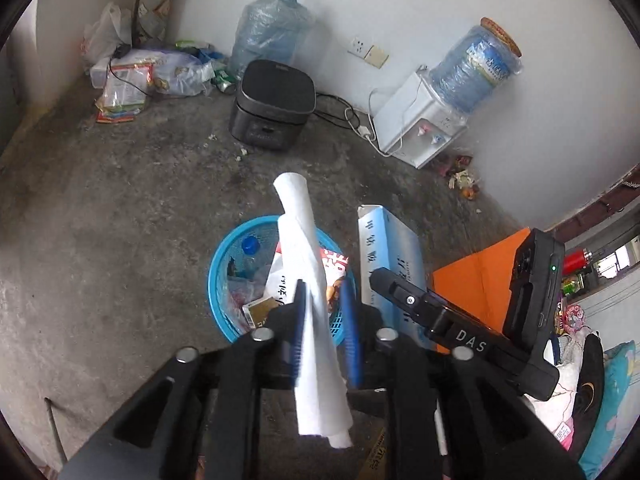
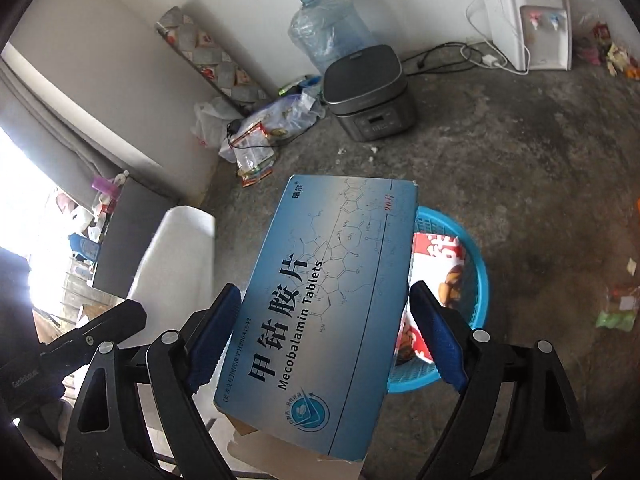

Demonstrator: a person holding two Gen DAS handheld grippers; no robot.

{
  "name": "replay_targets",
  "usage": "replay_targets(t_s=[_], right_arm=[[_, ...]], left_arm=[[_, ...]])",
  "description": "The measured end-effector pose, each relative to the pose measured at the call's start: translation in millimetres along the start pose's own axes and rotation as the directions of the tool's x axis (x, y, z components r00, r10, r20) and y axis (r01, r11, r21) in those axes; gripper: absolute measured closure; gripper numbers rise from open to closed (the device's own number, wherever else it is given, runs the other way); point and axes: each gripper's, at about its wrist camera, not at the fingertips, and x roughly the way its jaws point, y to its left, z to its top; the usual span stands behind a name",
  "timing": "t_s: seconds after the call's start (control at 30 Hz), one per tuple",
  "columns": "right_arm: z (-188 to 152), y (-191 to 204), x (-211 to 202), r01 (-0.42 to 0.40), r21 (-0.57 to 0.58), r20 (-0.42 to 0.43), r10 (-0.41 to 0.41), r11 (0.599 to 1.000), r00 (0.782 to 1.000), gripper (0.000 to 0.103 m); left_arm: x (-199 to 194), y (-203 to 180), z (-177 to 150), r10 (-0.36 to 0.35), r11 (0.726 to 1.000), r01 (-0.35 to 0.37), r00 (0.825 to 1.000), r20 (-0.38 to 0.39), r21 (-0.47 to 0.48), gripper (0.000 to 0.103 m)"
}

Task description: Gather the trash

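Left claw (image 1: 325,312) is abt half open, w/ a white paper roll (image 1: 308,264) between its pads, touching only one pad, above the blue basket (image 1: 218,280) on the floor. Right claw (image 2: 326,332) is wide, pads at both edges of a blue box (image 2: 320,304), beside the basket.
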Motion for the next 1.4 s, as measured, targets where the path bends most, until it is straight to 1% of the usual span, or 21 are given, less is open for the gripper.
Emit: replay_targets(t_s=[0.03,0.1,0.17,0.3,0.4,0.57,0.63,0.7,0.73,0.83,0.87,0.93,1.0,1.07,1.17,1.2,1.23,1.27,1.3,1.33,1.4], right_arm=[[-1,-10,11,0.022,0.023,-0.009,-0.022,0.999,1.0,0.021],[-6,-32,25,0.018,0.084,-0.034,-0.016,0.996,0.999,0.021],[-13,-48,29,0.016,0.137,-0.051,-0.009,0.99,0.999,0.021],[-20,-65,26,0.014,0.208,-0.05,-0.004,0.978,0.999,0.021],[-15,-59,18,0.003,0.224,-0.035,0.005,0.975,0.999,0.021],[-5,-27,-3,-0.019,0.142,0.022,0.016,0.99,1.0,0.021],[-5,-4,-20,-0.027,0.071,0.057,0.023,0.997,0.998,0.021],[-6,22,-42,-0.045,-0.006,0.099,0.046,0.999,0.994,0.021],[-8,36,-54,-0.061,-0.045,0.12,0.066,0.997,0.991,0.021],[-20,76,-92,-0.081,-0.173,0.191,0.114,0.981,0.975,0.019],[-27,89,-104,-0.088,-0.225,0.211,0.136,0.97,0.968,0.018],[-42,115,-126,-0.083,-0.325,0.247,0.17,0.942,0.954,0.015],[-60,139,-145,-0.077,-0.419,0.277,0.208,0.905,0.938,0.011],[-77,160,-162,-0.059,-0.511,0.305,0.245,0.858,0.921,0.008],[-97,181,-183,-0.042,-0.596,0.335,0.295,0.802,0.895,0.008],[-100,185,-188,-0.043,-0.607,0.341,0.309,0.794,0.888,0.008],[-104,188,-193,-0.048,-0.615,0.341,0.321,0.787,0.884,0.008],[-108,191,-196,-0.055,-0.623,0.338,0.331,0.781,0.881,0.008],[-111,194,-200,-0.058,-0.63,0.336,0.338,0.775,0.879,0.008],[-114,196,-203,-0.054,-0.64,0.335,0.342,0.767,0.878,0.008],[-124,203,-209,-0.033,-0.663,0.34,0.34,0.748,0.877,0.008]], left_arm=[[17,5,1,-0.003,1.0,0.003,1.0,-0.027,-0.017,0.053],[42,15,0,-0.002,0.998,-0.003,0.997,-0.072,-0.07,0.052],[47,24,-5,-0.021,0.992,0.012,0.997,-0.073,-0.129,0.052],[34,28,-13,-0.002,0.993,-0.003,0.999,-0.046,-0.114,0.052],[15,29,-16,0.006,0.995,-0.008,1.0,-0.017,-0.1,0.052],[-44,23,-25,0.012,0.998,-0.006,0.996,0.086,-0.067,0.052],[-77,17,-33,0.013,0.999,-0.006,0.99,0.141,-0.048,0.048],[-112,12,-45,0.031,0.999,-0.026,0.979,0.201,-0.029,0.038],[-129,10,-52,0.048,0.999,-0.044,0.971,0.233,-0.021,0.035],[-179,10,-79,0.136,0.991,-0.13,0.939,0.315,-0.041,0.028],[-196,11,-88,0.17,0.985,-0.159,0.925,0.34,-0.062,0.025],[-230,13,-110,0.262,0.965,-0.231,0.882,0.391,-0.124,0.017],[-264,14,-136,0.351,0.936,-0.294,0.82,0.451,-0.195,0.006],[-295,15,-164,0.424,0.906,-0.342,0.758,0.495,-0.25,0.006],[-334,17,-206,0.561,0.827,-0.432,0.663,0.496,-0.359,0.006],[-345,19,-220,0.603,0.797,-0.447,0.635,0.484,-0.406,0.006],[-354,21,-233,0.649,0.758,-0.467,0.607,0.458,-0.456,0.006],[-363,24,-247,0.693,0.716,-0.485,0.58,0.428,-0.503,0.006],[-371,27,-261,0.736,0.67,-0.498,0.546,0.4,-0.551,0.006],[-377,30,-275,0.784,0.61,-0.516,0.503,0.364,-0.602,0.006],[-385,37,-303,0.871,0.473,-0.551,0.412,0.269,-0.687,0.006]])
